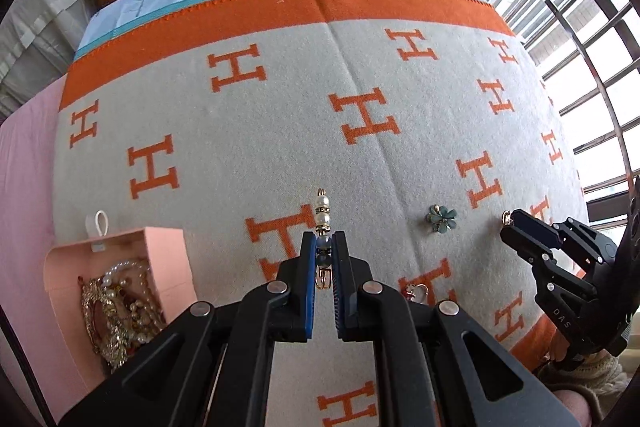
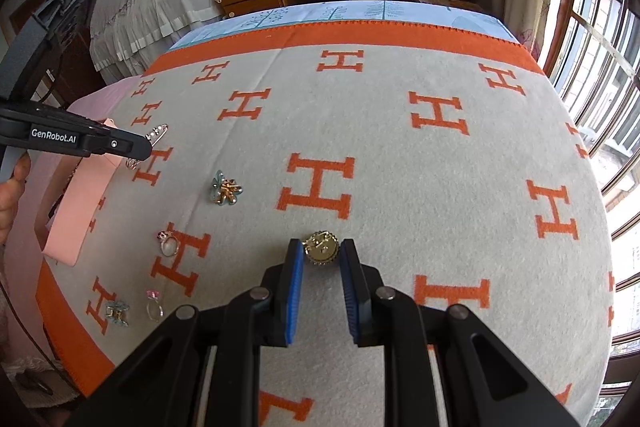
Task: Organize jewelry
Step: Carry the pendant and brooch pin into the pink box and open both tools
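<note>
Two grippers are working over the grey blanket (image 2: 400, 155) with orange H letters. Your left gripper (image 1: 323, 247) is pinching a beaded pearl pin (image 1: 322, 227) between its blue pads, jaws narrow around it, with the pearl end sticking out past the fingertips and the gold loop hanging toward you. Just to its left, the pink box (image 1: 164, 259) is lying open at the blanket's left edge, with pearl strands and gold pieces piled inside.

Your right gripper (image 2: 320, 253) is sitting with its jaws partly spread on either side of a round gold brooch (image 2: 321, 247), which is resting on the blanket; whether the pads are touching it you cannot tell from this view.

Loose pieces are lying on the blanket to the left of that gripper: a teal flower clip (image 2: 226, 189) farther away, a ring with a pink stone (image 2: 168, 243) nearer, another pink-stone ring (image 2: 154, 305) nearer still, and a small blue clip (image 2: 117, 311) beside it at the near left.
</note>
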Action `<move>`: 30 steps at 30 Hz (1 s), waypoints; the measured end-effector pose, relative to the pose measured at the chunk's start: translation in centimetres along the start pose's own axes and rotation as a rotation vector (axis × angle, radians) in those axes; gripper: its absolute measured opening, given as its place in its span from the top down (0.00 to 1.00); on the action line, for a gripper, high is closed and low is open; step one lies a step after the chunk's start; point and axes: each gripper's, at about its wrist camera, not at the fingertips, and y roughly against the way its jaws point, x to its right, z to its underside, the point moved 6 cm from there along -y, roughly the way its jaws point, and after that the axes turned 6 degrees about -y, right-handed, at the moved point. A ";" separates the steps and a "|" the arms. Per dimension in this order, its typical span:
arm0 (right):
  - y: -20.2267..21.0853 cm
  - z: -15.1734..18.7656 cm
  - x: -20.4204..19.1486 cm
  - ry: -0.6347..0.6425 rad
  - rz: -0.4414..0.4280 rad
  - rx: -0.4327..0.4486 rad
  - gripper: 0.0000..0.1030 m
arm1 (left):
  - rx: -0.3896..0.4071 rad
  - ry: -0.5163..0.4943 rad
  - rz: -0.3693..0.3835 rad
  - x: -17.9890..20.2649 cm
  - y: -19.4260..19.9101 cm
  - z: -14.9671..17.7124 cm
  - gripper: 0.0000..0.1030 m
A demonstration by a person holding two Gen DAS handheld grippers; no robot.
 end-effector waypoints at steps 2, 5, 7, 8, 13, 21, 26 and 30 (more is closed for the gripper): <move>0.6 0.0 -0.8 -0.002 -0.025 0.014 0.82 | 0.047 0.028 -0.009 -0.3 2.0 1.1 0.95; 2.2 -0.2 -2.6 0.029 -0.055 0.058 0.82 | 0.113 0.066 -0.019 -1.0 5.0 3.2 0.95; 3.3 -0.3 -4.3 0.063 -0.083 0.089 0.82 | 0.158 0.100 -0.037 -1.8 6.8 4.5 0.95; 3.9 -0.5 -5.3 0.083 -0.098 0.103 0.82 | 0.184 0.117 -0.063 -2.7 7.8 5.1 0.95; 6.2 -1.4 -11.2 0.201 -0.170 0.157 0.82 | 0.307 0.224 -0.133 -6.9 12.2 8.0 0.95; 6.4 -4.4 -21.8 0.329 -0.306 0.162 0.82 | 0.376 0.366 -0.173 -12.9 14.1 10.1 0.95; 3.1 -5.9 -26.2 0.355 -0.321 0.118 0.82 | 0.360 0.412 -0.135 -14.7 12.1 10.2 0.95; -0.5 -6.0 -27.6 0.343 -0.296 0.048 0.82 | 0.342 0.438 -0.107 -15.8 10.4 9.7 0.95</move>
